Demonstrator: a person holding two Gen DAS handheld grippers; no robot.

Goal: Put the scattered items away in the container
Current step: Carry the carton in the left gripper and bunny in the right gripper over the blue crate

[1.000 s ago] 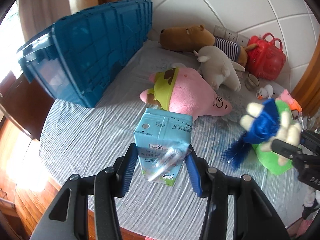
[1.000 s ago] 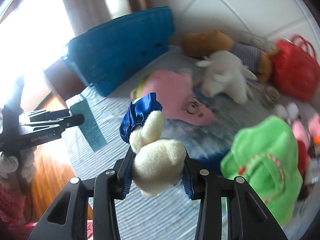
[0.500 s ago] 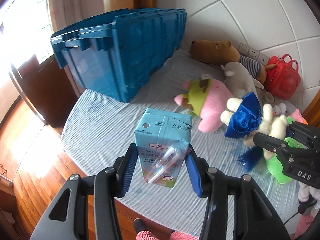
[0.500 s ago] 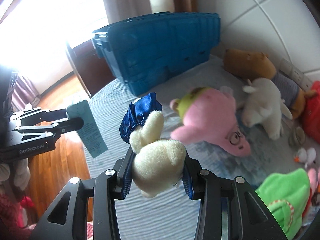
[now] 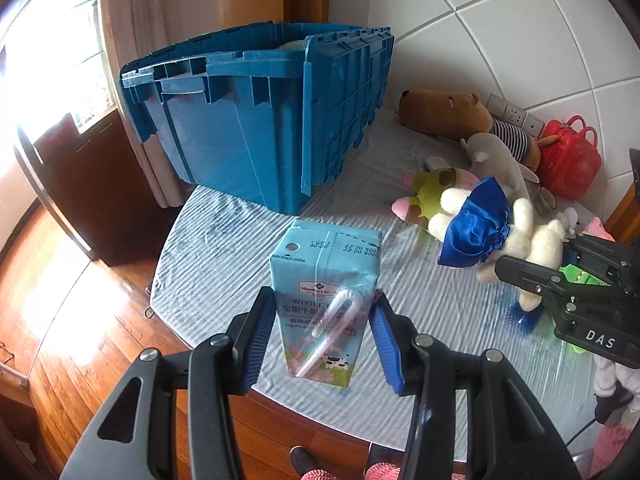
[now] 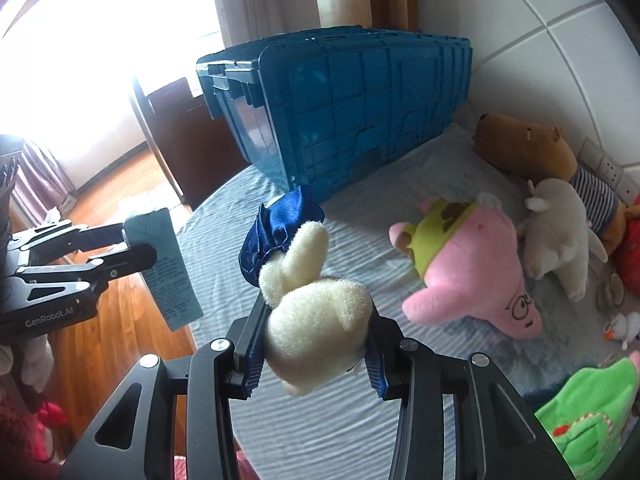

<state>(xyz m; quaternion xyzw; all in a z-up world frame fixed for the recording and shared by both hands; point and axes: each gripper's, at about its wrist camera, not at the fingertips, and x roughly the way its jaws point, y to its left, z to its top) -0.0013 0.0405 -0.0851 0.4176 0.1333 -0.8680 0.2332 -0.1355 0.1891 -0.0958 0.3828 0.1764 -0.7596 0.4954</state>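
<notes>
Between the blue pads of the left gripper (image 5: 320,332) sits a light-blue milk carton (image 5: 326,300), clamped upright and held clear of the striped tablecloth (image 5: 224,256), a straw taped to its front. Beside it the right gripper (image 6: 314,346) is closed on a cream plush bunny in a blue satin dress (image 6: 310,296). Beyond both stands the big blue container (image 5: 260,120); a pink plush (image 6: 476,264), a white one (image 6: 560,232) and a brown bear (image 6: 524,148) lie on the cloth

6 plush toys (image 6: 472,268); 1 milk carton (image 5: 324,300); 1 blue crate (image 5: 272,112); 1 red bag (image 5: 570,160); 2 grippers (image 5: 320,328)
</notes>
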